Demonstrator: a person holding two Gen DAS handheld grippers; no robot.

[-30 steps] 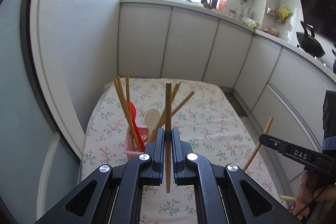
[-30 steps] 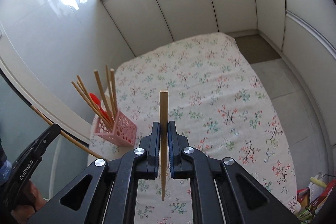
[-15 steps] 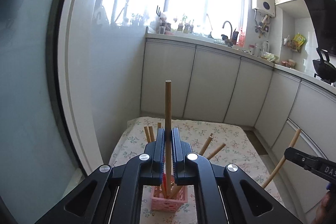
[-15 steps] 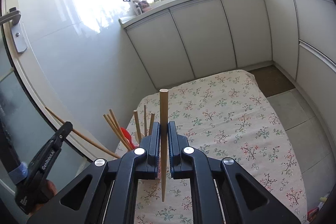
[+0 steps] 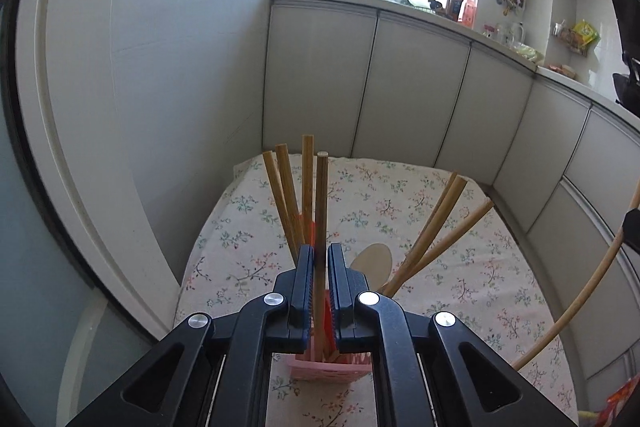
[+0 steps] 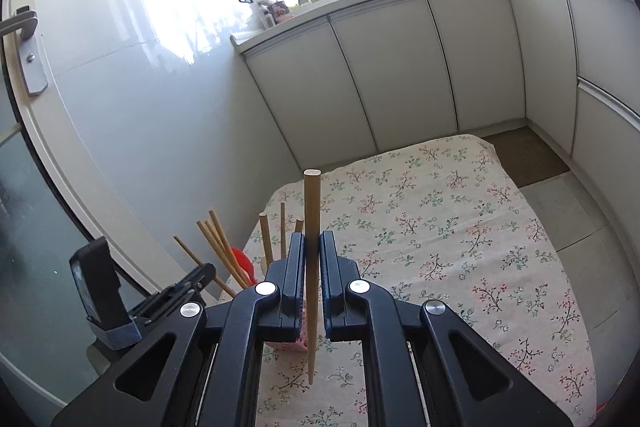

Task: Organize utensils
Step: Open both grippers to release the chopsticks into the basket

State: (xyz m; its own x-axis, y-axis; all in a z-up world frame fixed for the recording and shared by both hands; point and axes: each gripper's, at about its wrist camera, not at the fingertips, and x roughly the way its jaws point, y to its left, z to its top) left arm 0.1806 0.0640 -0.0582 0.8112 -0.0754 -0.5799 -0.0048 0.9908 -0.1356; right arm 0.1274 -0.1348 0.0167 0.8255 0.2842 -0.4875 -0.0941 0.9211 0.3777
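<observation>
My left gripper is shut on an upright wooden chopstick, its lower end down in the pink basket just below the jaws. The basket holds several chopsticks, a wooden spoon and a red spoon. My right gripper is shut on another upright chopstick, above the floral tablecloth and to the right of the basket. The left gripper shows at the lower left of the right wrist view, over the basket's chopsticks.
The floral tablecloth covers a table set against a glossy white wall on the left. White kitchen cabinets stand behind. Bare floor lies to the right. A door handle is at the far left.
My left gripper has come down over the basket, and its chopstick's lower end now reaches into it. My right gripper has moved closer to the basket, still holding its chopstick.
</observation>
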